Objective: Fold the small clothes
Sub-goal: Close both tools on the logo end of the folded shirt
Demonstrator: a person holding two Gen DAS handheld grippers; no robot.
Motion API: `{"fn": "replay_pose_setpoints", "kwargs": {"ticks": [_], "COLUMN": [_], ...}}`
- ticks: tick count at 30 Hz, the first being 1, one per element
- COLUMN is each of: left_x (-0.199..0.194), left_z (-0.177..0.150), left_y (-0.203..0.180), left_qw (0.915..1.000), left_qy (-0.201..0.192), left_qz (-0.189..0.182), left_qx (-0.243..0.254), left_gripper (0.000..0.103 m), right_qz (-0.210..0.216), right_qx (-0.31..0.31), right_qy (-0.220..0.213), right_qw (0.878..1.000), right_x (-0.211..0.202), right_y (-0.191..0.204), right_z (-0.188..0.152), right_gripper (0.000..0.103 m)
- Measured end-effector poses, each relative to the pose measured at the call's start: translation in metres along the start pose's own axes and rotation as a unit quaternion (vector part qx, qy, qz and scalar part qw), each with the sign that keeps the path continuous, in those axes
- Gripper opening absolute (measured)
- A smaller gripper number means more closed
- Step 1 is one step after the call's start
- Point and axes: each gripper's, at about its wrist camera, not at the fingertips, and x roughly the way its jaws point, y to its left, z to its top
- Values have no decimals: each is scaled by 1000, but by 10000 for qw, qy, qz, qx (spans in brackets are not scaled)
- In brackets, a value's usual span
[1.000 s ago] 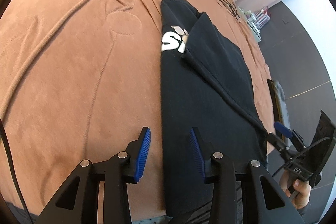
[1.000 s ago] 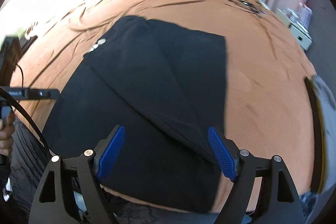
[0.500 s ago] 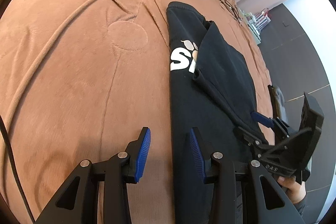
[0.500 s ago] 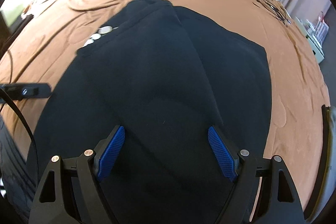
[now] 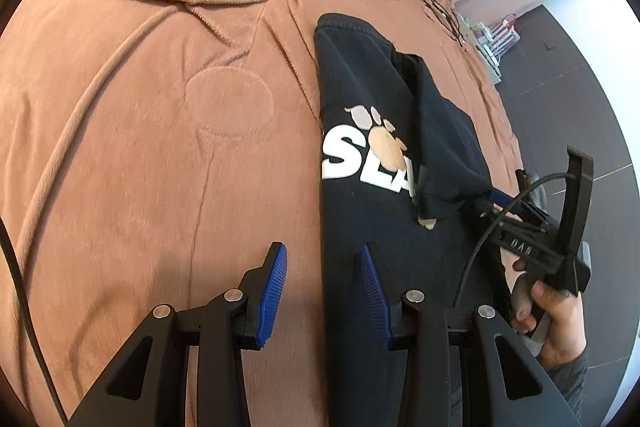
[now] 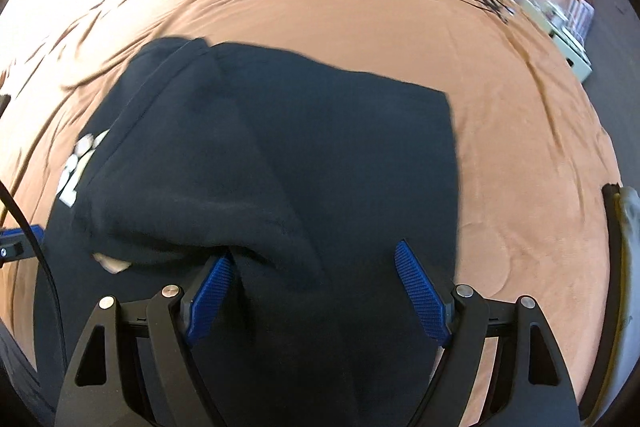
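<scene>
Right wrist view has us mid-fold: black sweatshirt flat near the bed's front edge, right gripper wide open over its folded sleeve, left gripper half-open, empty; next, pinch that sleeve.

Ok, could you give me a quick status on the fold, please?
Both grippers open: left gripper, right gripper. Black shirt part-folded on brown blanket. Nothing obstructing.

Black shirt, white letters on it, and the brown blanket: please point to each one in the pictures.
black shirt point(image 6: 320, 155): right wrist view, on the folded-over upper layer.
white letters point(image 5: 360, 169): left wrist view, on the printed letters below the paw mark.
brown blanket point(image 5: 140, 127): left wrist view, on bare fabric left of the shirt.
</scene>
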Motion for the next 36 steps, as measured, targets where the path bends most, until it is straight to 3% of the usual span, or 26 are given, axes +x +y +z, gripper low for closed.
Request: {"fn": "replay_pose_setpoints", "kwargs": {"ticks": [4,8,11,17,23,25,26,29,33,36], "left_x": [4,8,11,19,27,29,30,32,36,39], "left_z": [9,14,19,33,51,54,56,61,65,69], "left_y": [-3,-7,-9,-13,-12,-12,-13,-14,-15,-16], "left_qw": [10000,9999,9999,9997,9996,9996,9996,9995,9995,9995], "left_qy": [-5,21,36,41,-2,-9,-13,-22,-22,-37], "left_qz": [67,127,158,239,289,287,290,298,306,301], "left_qx": [-13,-8,4,35,-34,-52,-49,-35,-28,-36], "left_gripper": [41,41,41,41,41,41,41,41,41,41], "right_qz": [189,41,-245,485,1386,1695,1746,1885,2179,2433], "right_qx": [312,546,841,1196,1280,1298,1283,1396,1691,1852], "right_qy": [39,-66,-31,-194,-333,-311,-304,-184,-151,-209], "right_qw": [9993,9985,9962,9914,9815,9764,9758,9719,9611,9519], "right_x": [10,10,12,5,2,12,10,29,50,57], "right_y": [-28,-53,-76,-103,-106,-108,-105,-110,-122,-132], "right_z": [6,10,9,6,7,9,3,8,15,20], "right_gripper": [79,79,62,62,62,55,45,40,26,25]}}
